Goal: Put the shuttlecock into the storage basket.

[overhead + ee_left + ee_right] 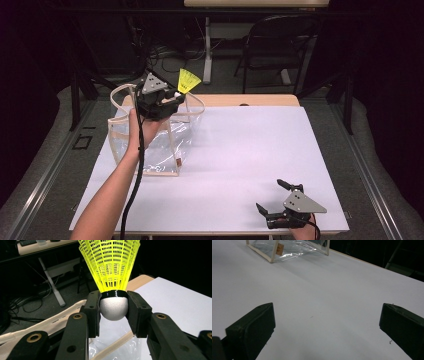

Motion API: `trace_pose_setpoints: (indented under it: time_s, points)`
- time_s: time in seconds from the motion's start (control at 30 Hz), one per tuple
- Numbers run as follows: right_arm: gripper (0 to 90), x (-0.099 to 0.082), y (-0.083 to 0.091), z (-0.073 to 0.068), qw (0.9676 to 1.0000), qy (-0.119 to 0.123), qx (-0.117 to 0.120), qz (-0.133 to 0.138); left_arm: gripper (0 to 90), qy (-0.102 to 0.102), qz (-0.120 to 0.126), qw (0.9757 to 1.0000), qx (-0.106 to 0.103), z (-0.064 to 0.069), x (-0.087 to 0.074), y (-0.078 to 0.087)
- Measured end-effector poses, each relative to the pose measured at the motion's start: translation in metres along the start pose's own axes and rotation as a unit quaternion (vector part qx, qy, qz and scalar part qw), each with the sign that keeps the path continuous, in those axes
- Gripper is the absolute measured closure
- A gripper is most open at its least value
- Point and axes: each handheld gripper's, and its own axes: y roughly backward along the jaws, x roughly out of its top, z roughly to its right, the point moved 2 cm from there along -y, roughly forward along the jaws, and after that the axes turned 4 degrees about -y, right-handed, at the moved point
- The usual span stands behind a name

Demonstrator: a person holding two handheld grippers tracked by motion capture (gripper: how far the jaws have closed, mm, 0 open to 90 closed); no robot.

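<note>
A yellow shuttlecock (pixel 188 81) with a white rounded cork (pixel 113 308) is held in the air above a clear plastic bag (pixel 150 132) with cream trim and handles. My left gripper (pixel 172 96) is shut on the cork, the yellow skirt (pixel 110 263) pointing up and away. The pads (pixel 94 312) press on both sides of the cork. The bag stands at the table's far left with its mouth open. My right gripper (pixel 273 196) rests near the front right edge, jaws wide open with nothing between them. In the right gripper view the bag's lower corner (pixel 284 250) lies farther off.
A white sheet (pixel 240 160) covers the table, with a bare wooden strip (pixel 250 100) along the far edge. A dark folding chair (pixel 280 45) and a desk leg (pixel 207 50) stand behind the table. Cables trail on the floor at the back left.
</note>
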Motion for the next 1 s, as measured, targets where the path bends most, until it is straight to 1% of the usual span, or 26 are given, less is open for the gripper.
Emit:
trace_pose_setpoints:
  time_s: [0.73, 0.9, 1.0]
  points:
    - [0.0, 0.000, 0.000, 0.000, 1.0000, -0.001, 0.000, -0.001, 64.6, 0.014, 0.002, 0.9995, 0.027, -0.024, -0.005, 0.013]
    - [0.0, 0.000, -0.001, 0.000, 1.0000, -0.001, 0.001, -0.002, 64.6, 0.013, 0.000, 0.9994, 0.031, -0.028, -0.006, 0.016]
    - [0.0, 0.000, -0.001, 0.000, 1.0000, 0.000, 0.001, -0.002, 64.6, 0.016, 0.001, 0.9993, 0.035, -0.031, -0.007, 0.017]
